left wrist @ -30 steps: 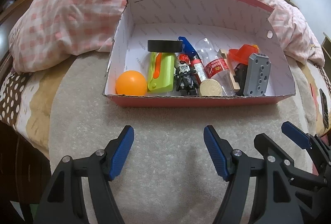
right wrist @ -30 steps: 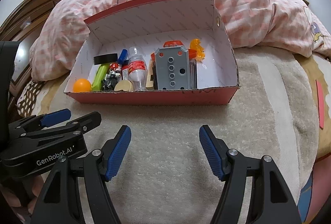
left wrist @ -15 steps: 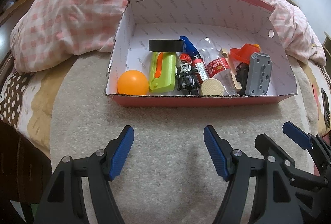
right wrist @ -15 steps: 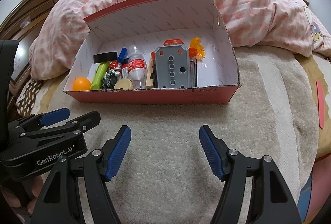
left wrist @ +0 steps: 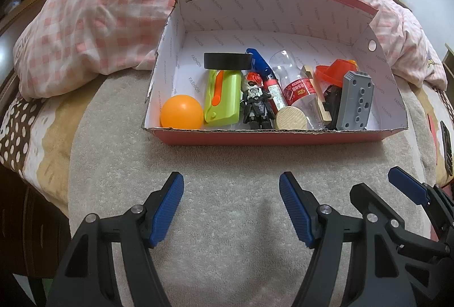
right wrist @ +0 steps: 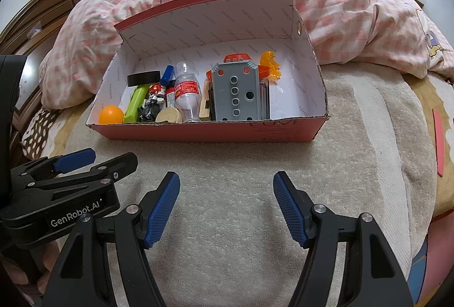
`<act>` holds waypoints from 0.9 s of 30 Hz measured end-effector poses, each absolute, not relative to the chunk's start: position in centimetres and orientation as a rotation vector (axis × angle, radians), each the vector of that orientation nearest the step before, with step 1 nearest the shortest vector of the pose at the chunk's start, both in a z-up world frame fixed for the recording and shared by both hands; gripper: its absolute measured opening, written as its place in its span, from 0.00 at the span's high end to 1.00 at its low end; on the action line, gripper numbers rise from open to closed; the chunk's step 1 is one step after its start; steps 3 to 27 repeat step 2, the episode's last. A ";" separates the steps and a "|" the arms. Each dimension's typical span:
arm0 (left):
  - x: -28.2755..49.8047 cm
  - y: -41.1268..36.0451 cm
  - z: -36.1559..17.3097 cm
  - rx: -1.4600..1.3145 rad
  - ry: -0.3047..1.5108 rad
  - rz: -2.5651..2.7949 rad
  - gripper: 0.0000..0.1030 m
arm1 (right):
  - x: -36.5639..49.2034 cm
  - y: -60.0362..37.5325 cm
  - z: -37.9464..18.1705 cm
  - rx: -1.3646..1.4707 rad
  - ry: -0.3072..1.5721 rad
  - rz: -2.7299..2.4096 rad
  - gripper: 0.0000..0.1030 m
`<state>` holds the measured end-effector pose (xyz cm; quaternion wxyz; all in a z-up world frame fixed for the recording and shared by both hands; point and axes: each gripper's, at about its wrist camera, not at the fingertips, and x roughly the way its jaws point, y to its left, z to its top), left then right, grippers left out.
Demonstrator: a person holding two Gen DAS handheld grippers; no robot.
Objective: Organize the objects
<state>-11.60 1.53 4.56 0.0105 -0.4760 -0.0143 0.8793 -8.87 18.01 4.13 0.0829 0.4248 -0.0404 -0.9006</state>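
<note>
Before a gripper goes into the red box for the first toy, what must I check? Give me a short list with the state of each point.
1. Left gripper open and holding nothing: ok.
2. Right gripper open and holding nothing: ok.
3. Red box open at the top, toys reachable: ok.
4. Orange ball free on its left side, with space beside it: ok.
5. Plastic bottle free to lift: not ok, it is packed between the wooden disc and the grey block.
6. Place to put the sorted toys: cannot tell.
</note>
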 end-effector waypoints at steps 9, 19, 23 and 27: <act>-11.5 1.5 4.6 -1.489 -0.048 2.740 0.32 | -8.9 18.0 4.1 1.269 -0.120 -2.689 0.32; -11.5 1.5 4.6 -1.489 -0.048 2.740 0.32 | -8.9 18.0 4.1 1.269 -0.120 -2.689 0.32; -11.5 1.5 4.6 -1.489 -0.048 2.740 0.32 | -8.9 18.0 4.1 1.269 -0.120 -2.689 0.32; -11.5 1.5 4.6 -1.489 -0.048 2.740 0.32 | -8.9 18.0 4.1 1.269 -0.120 -2.689 0.32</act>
